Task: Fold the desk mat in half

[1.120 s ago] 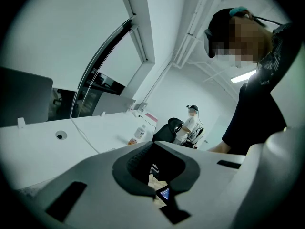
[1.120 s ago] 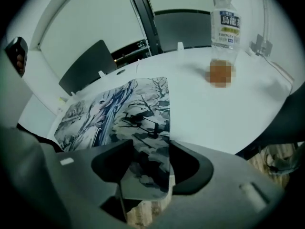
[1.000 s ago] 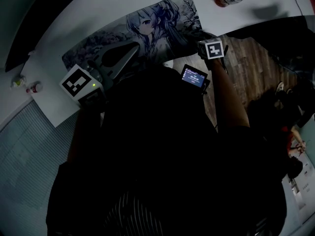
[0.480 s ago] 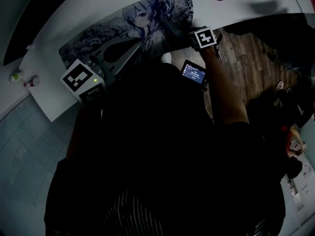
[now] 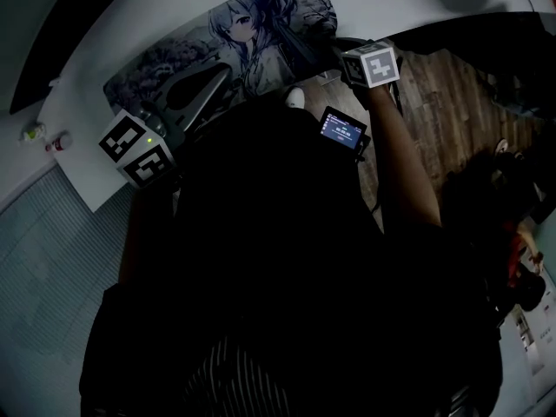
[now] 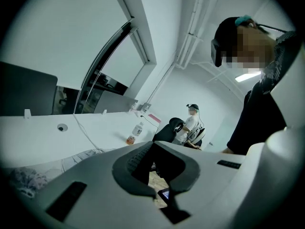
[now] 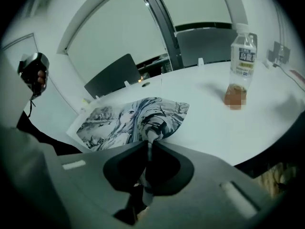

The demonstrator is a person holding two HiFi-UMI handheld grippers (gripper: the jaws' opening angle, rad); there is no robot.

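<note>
We are clamping the right gripper jaws on the desk mat edge, lower centre, for folding; the left gripper jaws are sitting together, empty.

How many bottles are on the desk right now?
1 for certain: a drink bottle standing right of the mat. Two small items at the desk's left end may be bottles too, too small to tell.
</note>
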